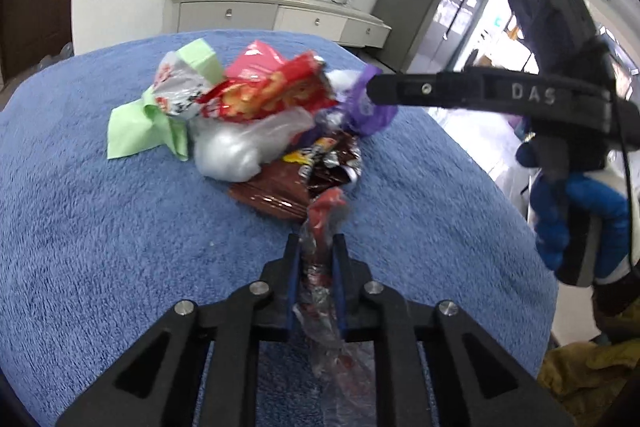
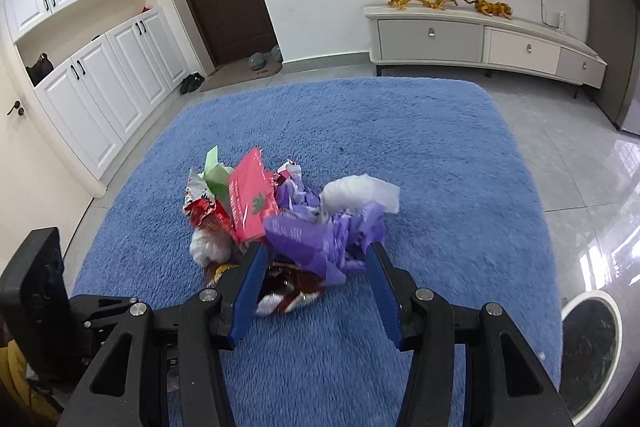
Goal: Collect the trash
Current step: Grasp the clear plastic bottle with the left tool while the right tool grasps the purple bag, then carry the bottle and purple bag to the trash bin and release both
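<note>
On a shaggy blue rug [image 2: 440, 147], the left gripper [image 1: 316, 247] is clenching a crumpled clear-and-red plastic wrapper [image 1: 320, 239] at six o'clock of the heaped trash pile [image 1: 256, 115]; the right gripper [image 2: 316, 263] is straddling a crinkled purple plastic bag [image 2: 320, 239], its grip unclear.

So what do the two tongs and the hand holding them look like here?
Both tongs, left and right, are black linkage frames with silver pivot bolts and blue finger pads. The right unit's finger reads "DAS", with a black cable and green light. The right hand wears a blue glove.
</note>
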`<state>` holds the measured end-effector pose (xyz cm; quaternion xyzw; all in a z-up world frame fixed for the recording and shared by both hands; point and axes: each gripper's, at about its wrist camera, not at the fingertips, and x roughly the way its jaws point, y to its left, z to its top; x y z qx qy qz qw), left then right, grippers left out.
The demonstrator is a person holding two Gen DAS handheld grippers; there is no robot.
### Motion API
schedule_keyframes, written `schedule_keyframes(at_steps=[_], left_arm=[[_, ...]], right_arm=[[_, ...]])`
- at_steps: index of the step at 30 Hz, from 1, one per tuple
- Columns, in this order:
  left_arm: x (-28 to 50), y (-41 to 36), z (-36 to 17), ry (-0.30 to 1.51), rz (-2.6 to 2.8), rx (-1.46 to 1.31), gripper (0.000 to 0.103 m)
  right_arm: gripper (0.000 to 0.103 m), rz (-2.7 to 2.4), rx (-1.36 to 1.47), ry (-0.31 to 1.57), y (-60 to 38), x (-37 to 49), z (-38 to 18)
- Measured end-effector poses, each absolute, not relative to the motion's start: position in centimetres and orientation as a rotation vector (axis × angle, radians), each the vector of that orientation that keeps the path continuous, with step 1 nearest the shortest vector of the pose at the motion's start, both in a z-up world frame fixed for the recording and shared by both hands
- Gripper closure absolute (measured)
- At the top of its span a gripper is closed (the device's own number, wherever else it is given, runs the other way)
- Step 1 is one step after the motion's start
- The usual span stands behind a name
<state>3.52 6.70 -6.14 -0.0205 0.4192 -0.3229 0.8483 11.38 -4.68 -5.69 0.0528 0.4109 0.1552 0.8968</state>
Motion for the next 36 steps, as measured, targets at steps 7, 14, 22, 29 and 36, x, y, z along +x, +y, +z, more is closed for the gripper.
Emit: schedule_keyframes(at_steps=[7, 14, 22, 29, 36], left_arm=[[3.2, 7.8, -6.2, 0.89, -0.67, -0.072, 0.09], [3.4, 8.3, -5.8, 0.881, -0.63, -0.075, 0.09], [1.9, 9.2, -3.9, 0.853, -0.562, -0.099, 0.09], [-0.9, 8.0, -0.1, 0.781, -0.535, -0.062, 0.09], [-3.8, 6.1, 3.4, 0.725, -0.49, -0.02, 0.09]], right_arm=[[0.08, 0.335, 0.076, 0.866, -4.3, 11.9, -6.9], [0.087, 0.302, 0.067, 0.843, -5.6, 10.2, -6.5], [0.088, 0.272, 0.063, 0.79, -7.7, 6.4, -4.4], [0.088, 0.27, 0.088, 0.72, -9.3, 2.6, -1.9], [0.088, 0.286, 0.106, 0.655, -10.0, -0.9, 0.5]])
